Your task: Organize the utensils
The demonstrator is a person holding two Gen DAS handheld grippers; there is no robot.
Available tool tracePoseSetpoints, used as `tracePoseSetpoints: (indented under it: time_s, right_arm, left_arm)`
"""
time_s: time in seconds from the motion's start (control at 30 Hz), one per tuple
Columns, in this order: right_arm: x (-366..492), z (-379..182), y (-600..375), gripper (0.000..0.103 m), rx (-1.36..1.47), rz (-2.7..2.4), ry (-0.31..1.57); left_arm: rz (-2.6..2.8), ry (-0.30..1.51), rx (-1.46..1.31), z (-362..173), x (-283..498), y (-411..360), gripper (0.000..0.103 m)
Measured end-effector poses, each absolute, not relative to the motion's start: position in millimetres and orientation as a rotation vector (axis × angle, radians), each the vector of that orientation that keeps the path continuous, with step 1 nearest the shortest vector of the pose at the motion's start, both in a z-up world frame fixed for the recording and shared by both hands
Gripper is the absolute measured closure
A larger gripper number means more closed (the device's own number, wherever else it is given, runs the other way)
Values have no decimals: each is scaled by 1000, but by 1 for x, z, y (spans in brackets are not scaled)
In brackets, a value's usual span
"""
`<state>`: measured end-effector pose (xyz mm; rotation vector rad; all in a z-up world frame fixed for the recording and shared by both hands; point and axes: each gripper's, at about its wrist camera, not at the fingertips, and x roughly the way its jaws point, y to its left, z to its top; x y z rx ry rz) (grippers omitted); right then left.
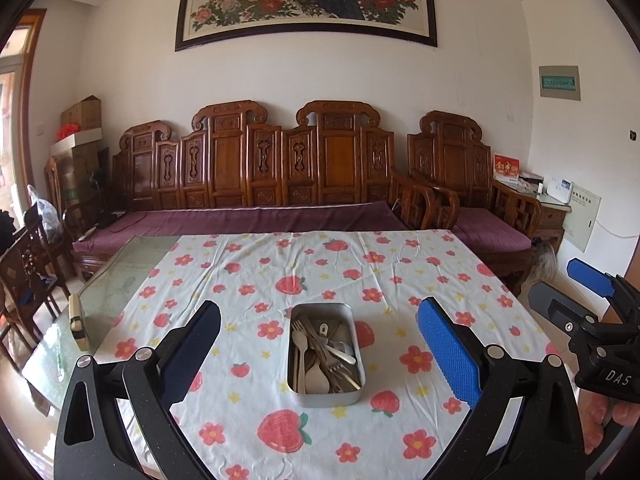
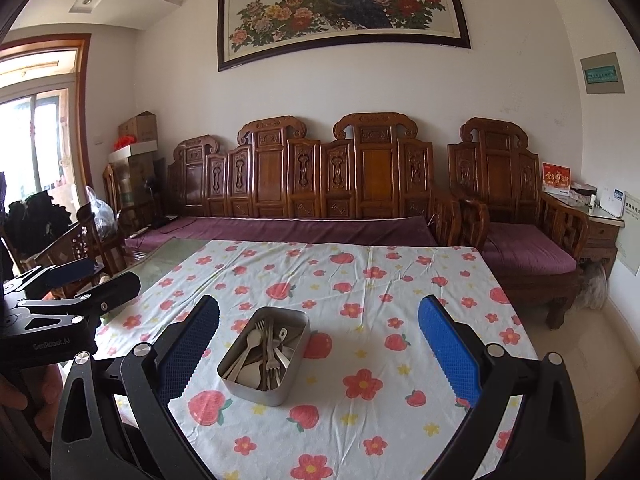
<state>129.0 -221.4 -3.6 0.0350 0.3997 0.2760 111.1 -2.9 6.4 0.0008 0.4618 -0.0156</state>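
A rectangular metal tin (image 1: 294, 376) (image 2: 256, 392) stands near the middle of the flowered tablecloth. In it lies a mixed pile of pale forks and spoons (image 1: 324, 356) (image 2: 264, 354). My left gripper (image 1: 320, 354) hovers above the table's near side, open, with the tin seen between its blue pads and nothing held. My right gripper (image 2: 320, 354) is open too and holds nothing; the tin lies left of centre between its fingers. Each gripper shows at the edge of the other's view, the right gripper (image 1: 592, 300) and the left gripper (image 2: 76, 284).
The tablecloth (image 1: 400, 280) covers most of a glass-topped table (image 1: 112, 280) whose left strip is bare. A small pale block (image 1: 78, 322) sits on that glass edge. A carved wooden sofa (image 1: 280, 184) runs behind the table, and wooden chairs (image 1: 28, 276) stand at left.
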Motion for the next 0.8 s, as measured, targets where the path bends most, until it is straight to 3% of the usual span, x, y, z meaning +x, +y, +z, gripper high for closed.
tracePoseSetpoints:
  time_s: [0.8]
  right_arm:
    - [133,-14,-222,3,43,262,420]
  left_arm:
    - [-27,449,-3,5,111,-3,8]
